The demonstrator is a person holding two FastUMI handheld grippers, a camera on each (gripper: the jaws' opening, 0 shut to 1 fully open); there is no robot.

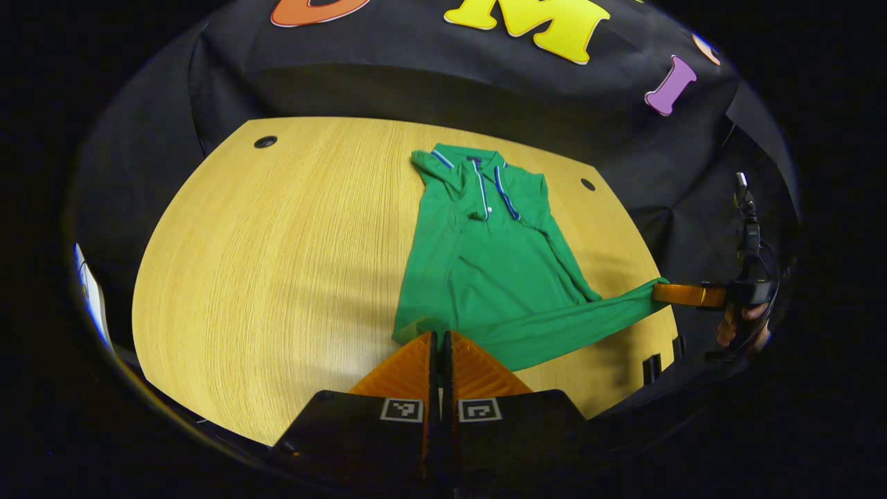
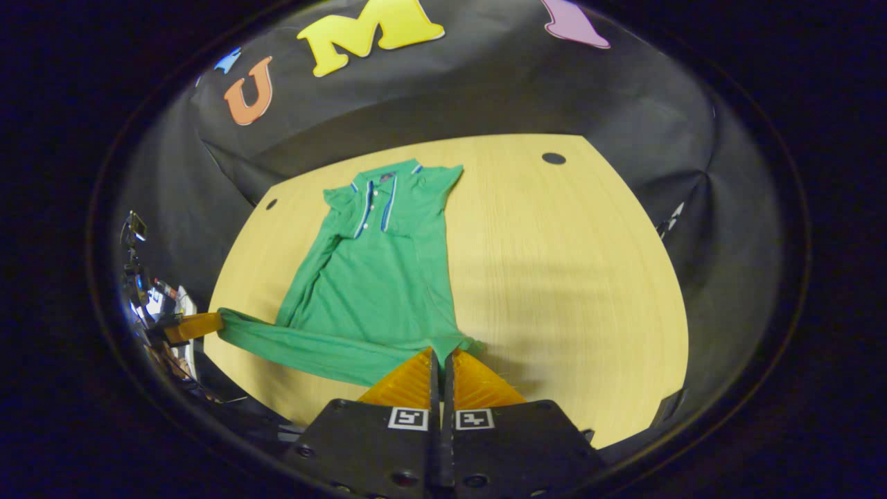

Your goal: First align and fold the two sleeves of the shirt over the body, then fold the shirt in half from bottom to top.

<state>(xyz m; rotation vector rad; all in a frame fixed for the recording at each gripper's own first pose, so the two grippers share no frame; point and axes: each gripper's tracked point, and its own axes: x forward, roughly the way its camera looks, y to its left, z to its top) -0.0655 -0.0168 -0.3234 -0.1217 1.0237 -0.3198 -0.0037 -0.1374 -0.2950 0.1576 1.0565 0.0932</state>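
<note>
My 2 claws each pinch an end of the hem (image 1: 554, 326) of the shirt (image 1: 485, 263). The left gripper (image 1: 441, 336) has its fingers closed to a narrow slit on the near corner of the cloth. The right gripper (image 2: 441, 353) is closed the same way on the other corner. From my left claw, the right one sits far off to the right, gripping the end of the hem, which is drawn taut between us.

The shirt's body runs straight ahead of both claws on the table (image 1: 277, 242). Its long axis points away from me and the collar (image 1: 478, 173) is at the far end. At least 1 sleeve looks laid along the body, so I judge the sleeve step done and the bottom-to-top fold to be the one in hand.

That fold turns on 1 thing: the collar lies dead ahead along the shirt's length. Both claws should carry the hem forward together, level and equally spaced. Neither claw is nearer the collar.
</note>
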